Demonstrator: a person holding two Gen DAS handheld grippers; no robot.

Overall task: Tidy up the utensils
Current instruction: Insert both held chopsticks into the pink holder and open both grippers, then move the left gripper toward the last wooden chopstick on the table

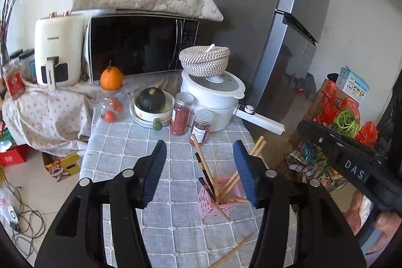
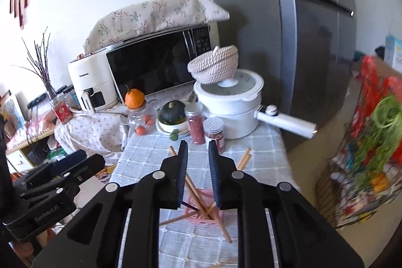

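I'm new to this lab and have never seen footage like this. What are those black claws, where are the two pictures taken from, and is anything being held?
Each black claw is a hand-held two-finger gripper; a person holds one in each hand, and a fisheye camera on each looks along its fingers. The left gripper stands open and holds nothing. The right gripper has only a narrow gap, and nothing sits between its pads. Both look down at a checked tablecloth where a pink basket holds several chopsticks; one loose chopstick lies nearer. Behind stand two spice jars, a white pot, a squash in a bowl and a microwave.
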